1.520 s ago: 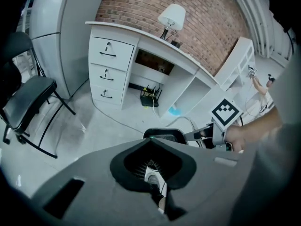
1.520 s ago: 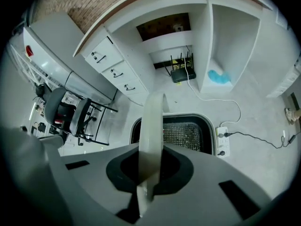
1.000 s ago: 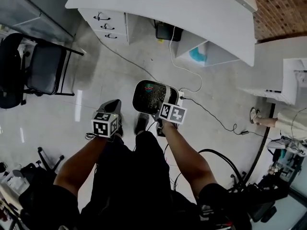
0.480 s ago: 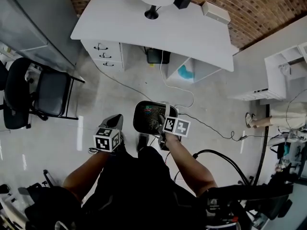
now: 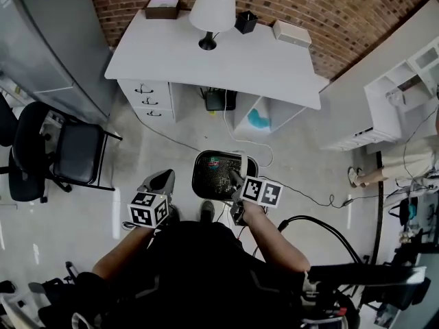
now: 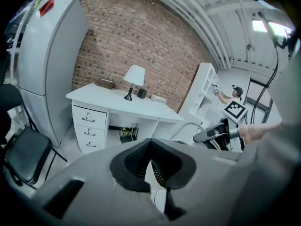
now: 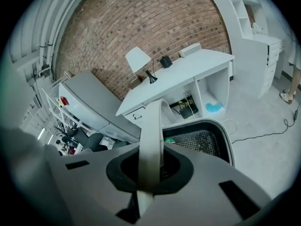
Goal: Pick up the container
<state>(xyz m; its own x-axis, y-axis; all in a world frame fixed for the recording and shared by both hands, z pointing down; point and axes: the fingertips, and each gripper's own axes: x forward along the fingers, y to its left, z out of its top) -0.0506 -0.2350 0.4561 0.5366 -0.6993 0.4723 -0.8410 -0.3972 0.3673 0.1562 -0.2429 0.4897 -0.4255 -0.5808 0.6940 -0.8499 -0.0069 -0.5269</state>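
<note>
The container (image 5: pixel 214 175) is a black mesh bin with a white bail handle (image 7: pixel 151 140). It hangs above the floor in front of the person's legs. My right gripper (image 5: pixel 237 181) is shut on that handle, and the bin's dark rim and mesh (image 7: pixel 203 136) show just beyond the jaws in the right gripper view. To the bin's left my left gripper (image 5: pixel 159 182) is shut, with nothing in it. In the left gripper view, a strip of the mesh container (image 6: pixel 157 170) shows past the closed jaws of my left gripper (image 6: pixel 161 194), and the right gripper (image 6: pixel 212 133) is at the right.
A white desk (image 5: pixel 206 64) with drawers, a lamp (image 5: pixel 211 12) and small boxes stands ahead against a brick wall. A black chair (image 5: pixel 62 153) and grey fridge (image 5: pixel 48 40) are left, white shelves (image 5: pixel 405 94) right. Cables (image 5: pixel 312 196) trail over the floor.
The head view has tilted up, bringing the whole desk and the brick wall into sight. The container stays hanging from the right gripper. Both grippers sit slightly lower in the picture.
</note>
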